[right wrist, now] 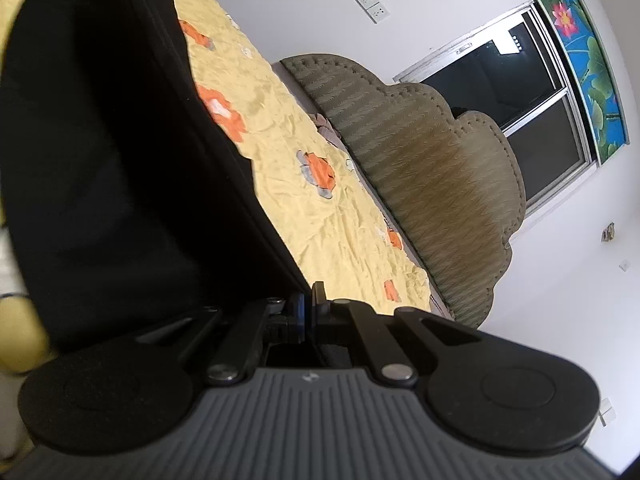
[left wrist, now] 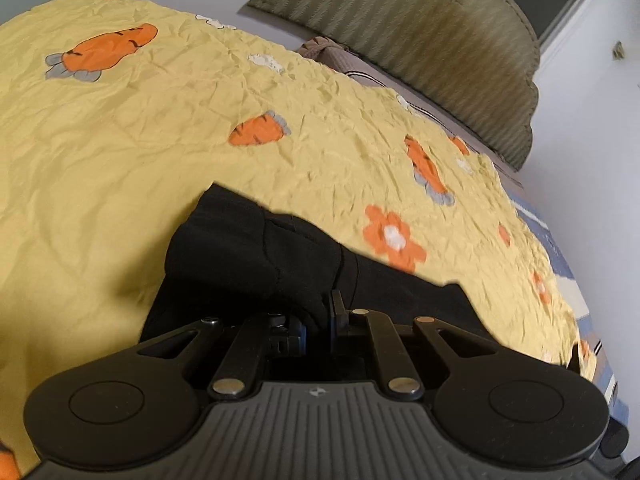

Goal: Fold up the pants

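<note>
Black pants [left wrist: 248, 248] lie bunched on a yellow bedsheet [left wrist: 120, 140] printed with orange carrots and flowers. In the left wrist view my left gripper [left wrist: 322, 312] is shut, pinching a fold of the black fabric just ahead of the camera. In the right wrist view the pants [right wrist: 120, 160] fill the left half as a lifted, stretched panel. Their lower edge runs down into my right gripper [right wrist: 307, 304], which is shut on that edge. The far end of the panel reaches the top of the frame, where it is too dark to tell what holds it.
An olive padded headboard [left wrist: 420, 40] [right wrist: 420, 168] stands along the bed's far side, with brownish bedding [left wrist: 332, 56] tucked against it. A blue striped cover [left wrist: 560, 248] shows at the bed's right edge. A dark window [right wrist: 520, 100] and wall sockets [right wrist: 372, 6] are behind.
</note>
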